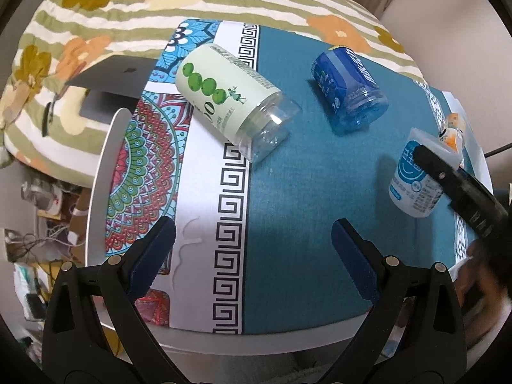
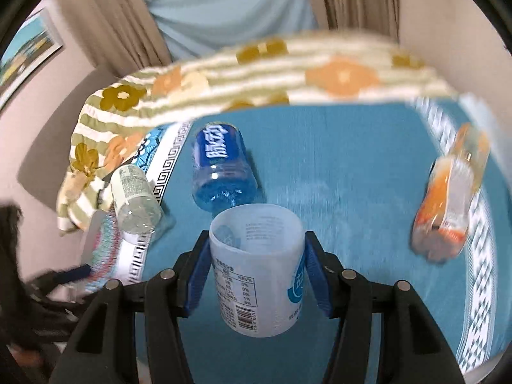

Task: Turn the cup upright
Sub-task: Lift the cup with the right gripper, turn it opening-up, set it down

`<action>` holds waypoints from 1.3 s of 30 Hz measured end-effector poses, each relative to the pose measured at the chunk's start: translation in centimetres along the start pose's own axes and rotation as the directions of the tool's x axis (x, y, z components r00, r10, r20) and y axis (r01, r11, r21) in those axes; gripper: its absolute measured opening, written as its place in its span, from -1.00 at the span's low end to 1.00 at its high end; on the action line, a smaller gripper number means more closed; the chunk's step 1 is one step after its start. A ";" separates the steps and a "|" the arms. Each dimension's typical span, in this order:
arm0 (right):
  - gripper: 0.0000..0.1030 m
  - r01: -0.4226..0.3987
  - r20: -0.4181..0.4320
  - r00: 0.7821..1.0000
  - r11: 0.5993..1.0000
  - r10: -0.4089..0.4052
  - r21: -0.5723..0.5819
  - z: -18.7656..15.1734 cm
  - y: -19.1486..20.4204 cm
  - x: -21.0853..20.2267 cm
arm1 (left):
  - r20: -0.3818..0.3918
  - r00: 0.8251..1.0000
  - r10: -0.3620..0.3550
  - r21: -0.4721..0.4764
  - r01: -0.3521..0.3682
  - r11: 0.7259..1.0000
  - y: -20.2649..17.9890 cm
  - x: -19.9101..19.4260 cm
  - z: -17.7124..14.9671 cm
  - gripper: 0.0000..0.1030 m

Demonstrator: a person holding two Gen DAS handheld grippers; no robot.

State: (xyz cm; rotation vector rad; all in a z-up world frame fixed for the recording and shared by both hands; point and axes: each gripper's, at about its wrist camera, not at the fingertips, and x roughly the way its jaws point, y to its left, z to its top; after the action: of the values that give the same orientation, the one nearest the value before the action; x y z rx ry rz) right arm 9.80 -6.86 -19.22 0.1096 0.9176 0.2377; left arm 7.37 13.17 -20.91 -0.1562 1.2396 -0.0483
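On the left, a closed grey laptop (image 1: 108, 78) lies on the flowered quilt (image 1: 198, 3) just off the desk's (image 1: 198, 332) left edge, its corner meeting the patterned mat (image 1: 288, 176) that covers the desk. The left gripper (image 1: 252, 249) hangs over the desk's near edge with its fingers (image 1: 153, 252) spread wide and nothing between them.

Beyond it, near the far left corner of the mat, a clear bottle with a pale green-apple label (image 1: 233, 99) lies on its side across the Greek-key border. Further right, toward the far edge, a blue bottle (image 1: 348, 86) also lies on its side on the teal cloth, well apart from the first.

The white cup with the blue-circle label (image 2: 256, 272) sits near the desk's right edge, clamped in the right gripper (image 2: 254, 272). Its blue-padded fingers (image 2: 195, 275) press both sides of the cup wall, and the cup's open mouth shows at the top in the right wrist view. Whether its base touches the mat cannot be told.

At the far right edge an orange-labelled bottle (image 2: 448, 195) lies tilted on the mat's white border, blurred.
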 end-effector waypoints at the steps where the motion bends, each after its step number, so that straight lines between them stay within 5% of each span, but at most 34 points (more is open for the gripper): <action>1: 0.01 0.017 0.034 0.999 0.999 -0.016 -0.034 -0.6 0.5 0.1 | 0.003 1.000 0.009 0.000 -0.009 1.000 0.0 0.0 -0.1 1.00; 5: 0.01 0.096 0.148 0.986 0.985 -0.074 -0.146 -2.5 2.0 0.3 | 0.015 0.999 0.043 -0.004 -0.043 0.999 0.1 0.0 -0.9 1.00; 11: 0.02 0.129 0.211 0.974 0.973 -0.087 -0.194 -4.5 2.4 0.3 | 0.002 0.998 0.056 -0.008 -0.056 0.998 0.0 0.5 -1.9 1.00; 28: 0.11 0.077 0.168 0.985 0.983 -0.049 -0.165 -6.4 1.7 -1.0 | 0.007 0.999 0.054 -0.002 -0.054 0.999 -0.7 0.1 -3.0 1.00; 31: 0.43 0.079 0.161 0.985 0.985 -0.054 -0.155 -6.3 1.7 -1.0 | 0.011 0.998 0.055 -0.010 -0.055 0.998 -0.6 -0.1 -3.2 1.00; 33: 0.86 0.074 0.166 0.985 0.987 -0.050 -0.145 -6.3 1.6 -1.1 | 0.015 0.998 0.056 -0.015 -0.056 0.998 -0.6 -0.3 -3.4 1.00; 39: 0.99 0.079 0.168 0.984 0.990 -0.059 -0.117 -5.8 0.9 -2.1 | 0.041 0.996 0.076 -0.019 -0.076 0.997 -0.8 -1.5 -3.6 1.00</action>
State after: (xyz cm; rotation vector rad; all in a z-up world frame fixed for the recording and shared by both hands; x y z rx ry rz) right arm 3.81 -6.57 -20.91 -0.0175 0.7395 0.2169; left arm 3.51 12.22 -20.53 -0.1247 1.2032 0.0318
